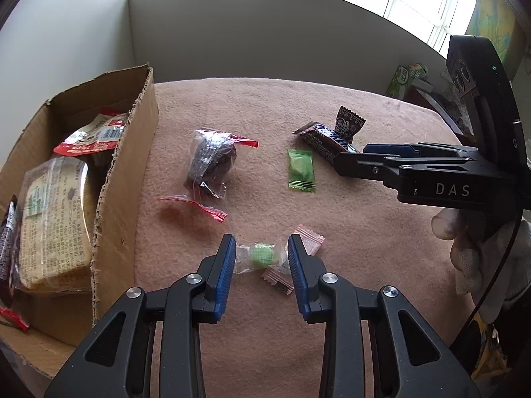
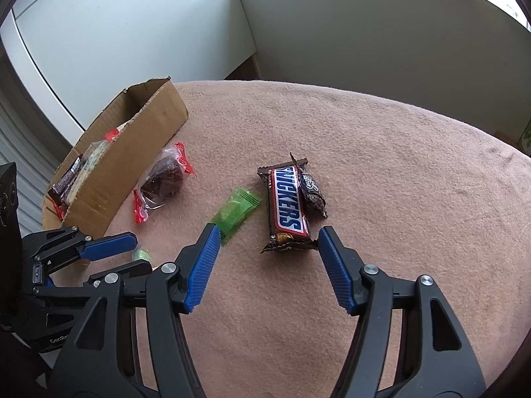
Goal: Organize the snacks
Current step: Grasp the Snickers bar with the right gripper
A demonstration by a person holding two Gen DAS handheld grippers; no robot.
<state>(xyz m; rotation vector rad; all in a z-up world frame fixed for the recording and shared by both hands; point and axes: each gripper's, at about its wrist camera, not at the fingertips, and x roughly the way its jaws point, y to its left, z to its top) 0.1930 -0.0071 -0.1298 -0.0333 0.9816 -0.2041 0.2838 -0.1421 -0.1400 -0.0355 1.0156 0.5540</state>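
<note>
Now the left hand-held gripper [image 1: 261, 258] straddles a clear-wrapped green candy [image 1: 262, 254] on the bench [image 1: 365, 232], spread, not yet pinching. Meanwhile the right hand-held gripper [image 2: 268, 242], spread wide, lines up on the chocolate bar [image 2: 288, 204]; both probably bound for the cardboard box [image 1: 127, 179].
</note>
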